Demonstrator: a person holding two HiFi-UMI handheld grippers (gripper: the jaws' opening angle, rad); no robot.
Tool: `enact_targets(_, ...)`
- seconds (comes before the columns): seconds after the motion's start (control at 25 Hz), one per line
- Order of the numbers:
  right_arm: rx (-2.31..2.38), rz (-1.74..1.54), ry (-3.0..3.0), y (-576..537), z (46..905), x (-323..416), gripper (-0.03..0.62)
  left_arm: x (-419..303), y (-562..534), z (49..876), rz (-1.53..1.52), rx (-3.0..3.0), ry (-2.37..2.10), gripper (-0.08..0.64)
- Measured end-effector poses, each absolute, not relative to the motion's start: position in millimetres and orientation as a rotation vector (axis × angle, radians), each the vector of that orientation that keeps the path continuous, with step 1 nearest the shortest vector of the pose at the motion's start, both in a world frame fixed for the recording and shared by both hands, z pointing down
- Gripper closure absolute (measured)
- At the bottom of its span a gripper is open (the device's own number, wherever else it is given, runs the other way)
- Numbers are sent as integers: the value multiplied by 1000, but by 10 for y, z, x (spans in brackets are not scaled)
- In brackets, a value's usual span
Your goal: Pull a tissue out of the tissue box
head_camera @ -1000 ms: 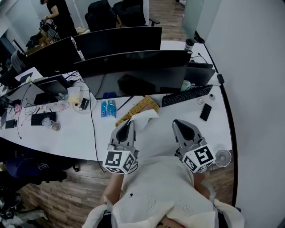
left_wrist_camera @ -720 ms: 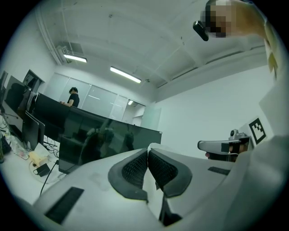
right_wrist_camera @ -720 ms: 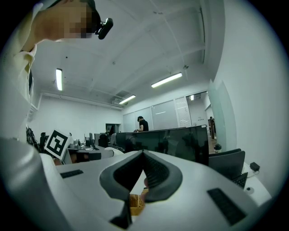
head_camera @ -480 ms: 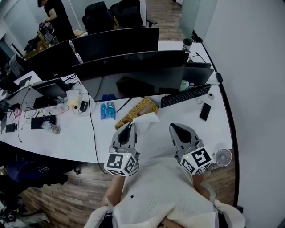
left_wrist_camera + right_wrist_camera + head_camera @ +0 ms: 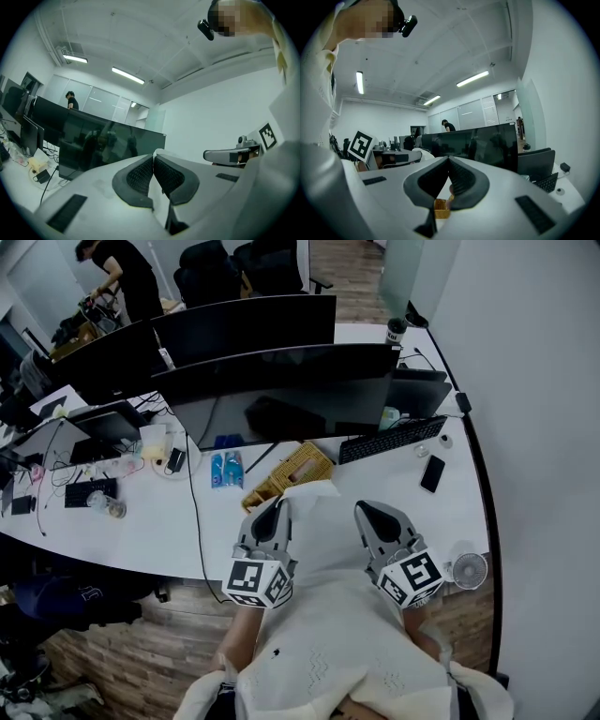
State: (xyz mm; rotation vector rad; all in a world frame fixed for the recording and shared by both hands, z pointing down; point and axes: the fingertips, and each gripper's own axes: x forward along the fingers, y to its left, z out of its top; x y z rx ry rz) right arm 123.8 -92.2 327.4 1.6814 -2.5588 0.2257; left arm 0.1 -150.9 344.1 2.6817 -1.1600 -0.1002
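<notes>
Head view: the left gripper [image 5: 279,507] and right gripper [image 5: 361,510] sit low centre over the desk [image 5: 169,521]. A tissue [image 5: 314,498] rises between them, just below the box [image 5: 292,468].

Left gripper view: the left gripper's [image 5: 153,157] jaws are clamped on the tissue [image 5: 158,201], centre frame.

Right gripper view: the right gripper's [image 5: 449,159] jaws meet at the tips, nothing clearly held. The box [image 5: 440,208] shows below them.

Seeing left gripper [image 5: 278,508] tip against white tissue [image 5: 315,498], just in front of wicker tissue box [image 5: 286,472] — right gripper [image 5: 366,512] beside the sheet. Keyboard [image 5: 392,440], phone [image 5: 433,474], small fan [image 5: 469,570] on white desk [image 5: 141,521].
</notes>
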Motion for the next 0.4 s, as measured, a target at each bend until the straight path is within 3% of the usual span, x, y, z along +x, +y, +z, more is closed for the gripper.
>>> enact_targets(0.4,1668,255,-2539,-949,3385,1267,591,93,-1511,3476,-87,2685,-1130,546)
